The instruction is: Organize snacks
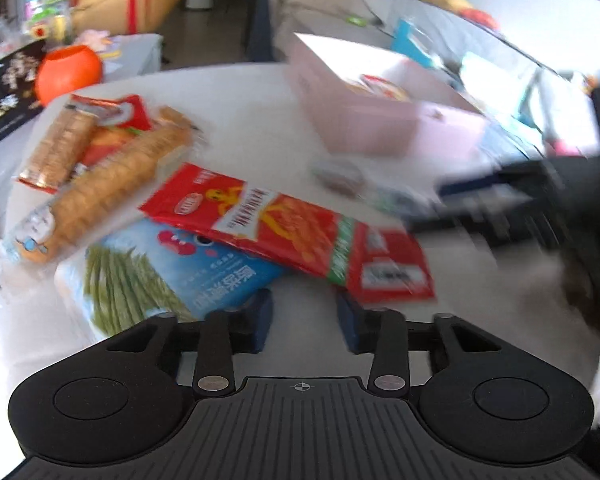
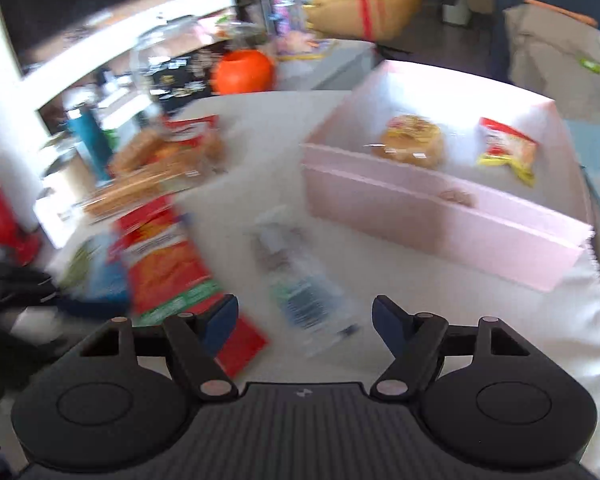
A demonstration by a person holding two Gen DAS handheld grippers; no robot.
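In the left wrist view a long red snack bag lies across a blue bag of green sticks. Two clear cracker packs lie beyond them. My left gripper hovers just short of the red bag's near end, its jaws a narrow gap apart with only bare tabletop between. In the right wrist view my right gripper stands open over a small clear packet, whose near end lies between the fingers without touching the pads. The pink box at the right holds a round bun pack and a red-yellow packet.
The white table carries the pink box at its far right. An orange round container stands beyond the table's far edge, near a teal bottle. The red bag lies left of the right gripper. Both views are motion-blurred.
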